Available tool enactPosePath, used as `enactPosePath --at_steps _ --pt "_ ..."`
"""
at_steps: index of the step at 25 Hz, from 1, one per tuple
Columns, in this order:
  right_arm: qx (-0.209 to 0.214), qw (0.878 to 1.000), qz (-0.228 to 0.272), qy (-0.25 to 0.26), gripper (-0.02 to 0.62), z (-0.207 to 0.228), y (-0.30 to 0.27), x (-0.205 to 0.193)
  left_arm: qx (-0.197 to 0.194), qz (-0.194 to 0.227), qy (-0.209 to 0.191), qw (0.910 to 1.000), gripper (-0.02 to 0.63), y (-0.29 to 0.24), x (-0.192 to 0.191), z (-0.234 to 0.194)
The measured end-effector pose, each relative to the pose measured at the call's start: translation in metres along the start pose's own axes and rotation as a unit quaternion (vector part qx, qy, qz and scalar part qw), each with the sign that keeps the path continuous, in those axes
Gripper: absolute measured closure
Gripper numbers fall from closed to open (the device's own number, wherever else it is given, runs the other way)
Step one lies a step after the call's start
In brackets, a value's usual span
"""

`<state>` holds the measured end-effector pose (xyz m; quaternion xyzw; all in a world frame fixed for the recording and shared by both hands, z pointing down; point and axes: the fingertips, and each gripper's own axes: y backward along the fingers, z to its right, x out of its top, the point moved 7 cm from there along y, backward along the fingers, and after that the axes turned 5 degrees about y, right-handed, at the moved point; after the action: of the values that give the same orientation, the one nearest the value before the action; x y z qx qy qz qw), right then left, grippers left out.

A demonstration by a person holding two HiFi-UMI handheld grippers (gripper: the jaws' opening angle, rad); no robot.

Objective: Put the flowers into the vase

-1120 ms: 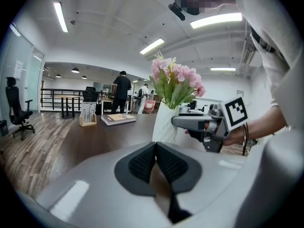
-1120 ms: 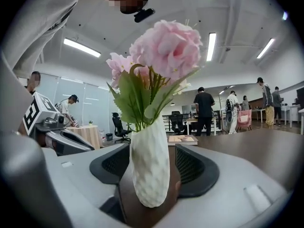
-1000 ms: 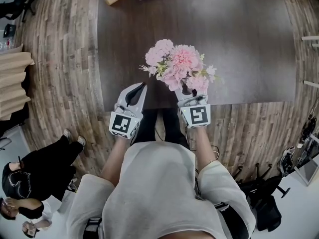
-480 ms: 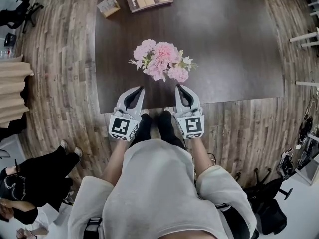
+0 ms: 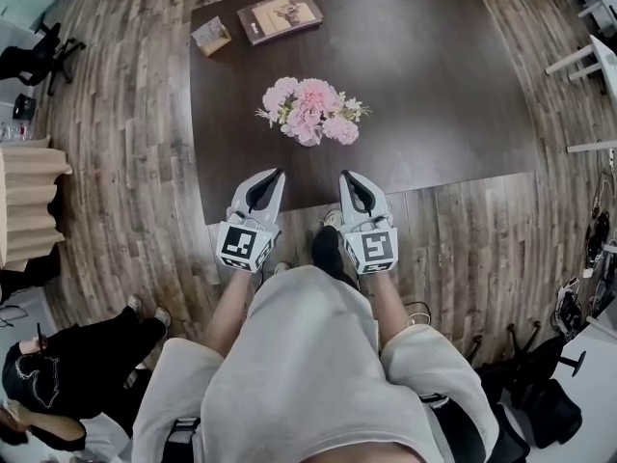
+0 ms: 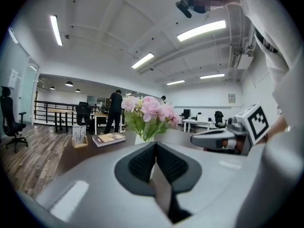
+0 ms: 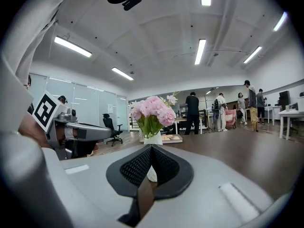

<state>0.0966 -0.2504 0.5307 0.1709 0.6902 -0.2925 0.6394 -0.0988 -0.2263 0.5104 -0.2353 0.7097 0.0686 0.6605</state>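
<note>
A bunch of pink flowers point(image 5: 308, 111) stands upright near the middle of the dark table point(image 5: 434, 85). In the head view the blooms hide the vase. Its white body shows in the left gripper view point(image 6: 140, 138) and the right gripper view point(image 7: 153, 137), under the flowers point(image 6: 148, 109) point(image 7: 152, 110). My left gripper point(image 5: 277, 174) and right gripper point(image 5: 345, 176) hover side by side at the table's near edge, well short of the bouquet. Both are shut with nothing between the jaws. Each gripper view shows the other gripper beside it point(image 6: 221, 139) point(image 7: 83, 131).
A book point(image 5: 280, 15) and a small box point(image 5: 210, 35) lie at the table's far left corner. A person in black point(image 5: 58, 374) crouches on the wooden floor at the lower left. Office chairs, desks and several people stand in the background.
A second ago my right gripper was open at the bouquet's base; it has drawn back and shut empty. Both grippers have pulled back towards the table's near edge, and the flowers stand alone.
</note>
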Motion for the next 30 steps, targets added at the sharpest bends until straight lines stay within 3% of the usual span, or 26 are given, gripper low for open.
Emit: enactPosePath --at_steps 16,30 --pt "-0.068 0.998 0.001 0.003 0.598 -0.153 0.099 0.01 -0.047 0.021 0.003 0.9987 0.595 0.163 -0.022 0.013" --pt "-0.082 0.996 0.011 0.018 0.6 -0.202 0.163 0.032 -0.055 0.035 -0.001 0.9978 0.595 0.228 -0.017 0.045"
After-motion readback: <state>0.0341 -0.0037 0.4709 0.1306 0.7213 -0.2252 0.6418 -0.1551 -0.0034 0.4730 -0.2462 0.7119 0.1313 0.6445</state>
